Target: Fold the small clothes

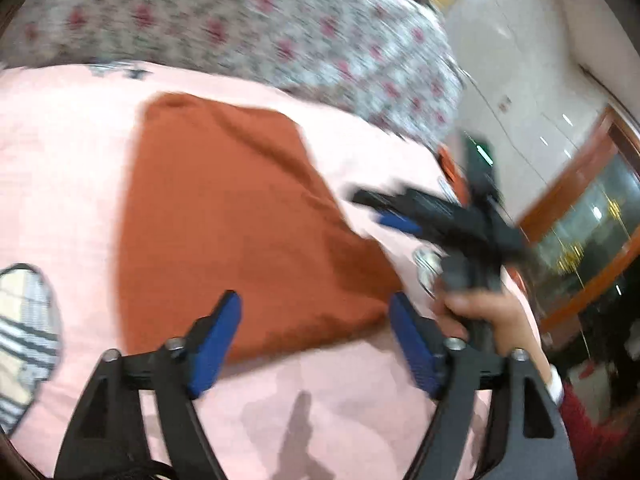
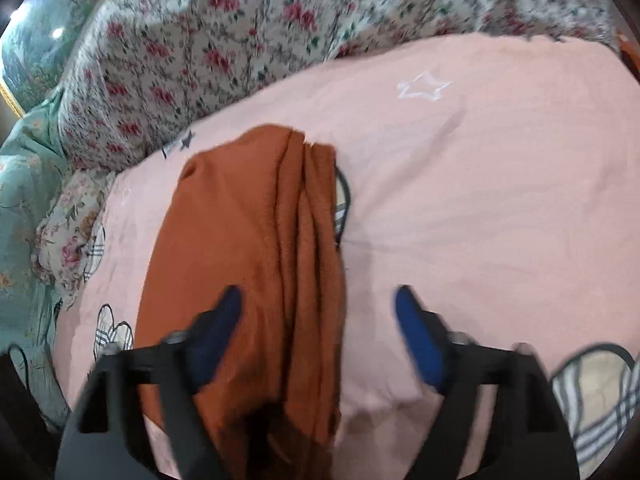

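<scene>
A rust-orange garment [image 1: 240, 216] lies folded on the pink bedspread [image 1: 64, 160]. My left gripper [image 1: 316, 340] stands open just above the garment's near edge, its blue pads apart and nothing pinched between them. In the left wrist view the right gripper [image 1: 394, 210] shows at the garment's right side, held by a hand [image 1: 492, 312], blurred. In the right wrist view the garment [image 2: 248, 264] shows layered folds along its right edge. My right gripper [image 2: 320, 332] is open over the garment's near end, with its left pad above the cloth and its right pad over the bedspread [image 2: 480, 200].
A floral quilt [image 1: 248, 20] is bunched at the far side of the bed, also seen as the floral quilt [image 2: 192, 52] in the right wrist view. A plaid patch [image 1: 24, 340] is printed on the spread at left. A pale floor and wooden furniture [image 1: 580, 184] lie to the right. A mint floral sheet [image 2: 24, 208] hangs at left.
</scene>
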A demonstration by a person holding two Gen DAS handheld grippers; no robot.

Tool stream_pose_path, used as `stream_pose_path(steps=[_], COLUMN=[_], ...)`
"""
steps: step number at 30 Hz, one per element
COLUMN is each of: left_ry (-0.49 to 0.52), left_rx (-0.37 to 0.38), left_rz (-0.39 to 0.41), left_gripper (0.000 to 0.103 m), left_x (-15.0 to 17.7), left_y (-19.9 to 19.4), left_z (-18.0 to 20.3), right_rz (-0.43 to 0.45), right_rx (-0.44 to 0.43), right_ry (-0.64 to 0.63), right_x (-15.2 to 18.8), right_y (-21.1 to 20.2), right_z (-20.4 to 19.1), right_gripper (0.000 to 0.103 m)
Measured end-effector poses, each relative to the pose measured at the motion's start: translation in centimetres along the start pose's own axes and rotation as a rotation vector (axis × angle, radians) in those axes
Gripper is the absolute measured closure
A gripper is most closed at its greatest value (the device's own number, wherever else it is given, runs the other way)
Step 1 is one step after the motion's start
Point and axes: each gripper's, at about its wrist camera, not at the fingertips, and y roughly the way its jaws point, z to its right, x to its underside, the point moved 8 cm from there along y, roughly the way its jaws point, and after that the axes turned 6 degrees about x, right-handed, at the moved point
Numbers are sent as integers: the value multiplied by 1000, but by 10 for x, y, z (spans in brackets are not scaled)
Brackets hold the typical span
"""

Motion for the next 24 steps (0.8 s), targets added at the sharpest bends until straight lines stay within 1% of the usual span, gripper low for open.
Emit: stream_pose_path(steps=[2,3,6,7,10,14,18,20,24], left_ry=[-57,-92,-180,-195,-204,-207,-192,-185,-176], left_rx=[-40,-48,-45,-44,-49,-21,-30,-14,-14], left_rz=[31,38,32,26,6,-35,-53,-73,-137], left_gripper=[25,25,25,25,25,25,25,25,25], left_x=[-12,-18,-26,-28,-33,-31,-39,-44,-44], left_y=[-8,-11,-9,-7,3,4,9,15,35], left_z=[-25,-39,-72,-81,-97,-110,-122,-125,-135], right_rz=[-12,-26,-59,-66,-87,-94,-93,-105,-140], right_rx=[-2,-2,-14,-22,-42,-70,-103,-120,-129], right_ry=[27,39,69,72,77,84,88,89,73], right_x=[4,6,11,12,15,14,10,9,9], right_y=[-4,-3,0,1,5,5,5,9,25], right_z=[8,11,18,17,16,10,2,-3,-13], right_gripper=[16,16,16,16,16,16,16,16,16])
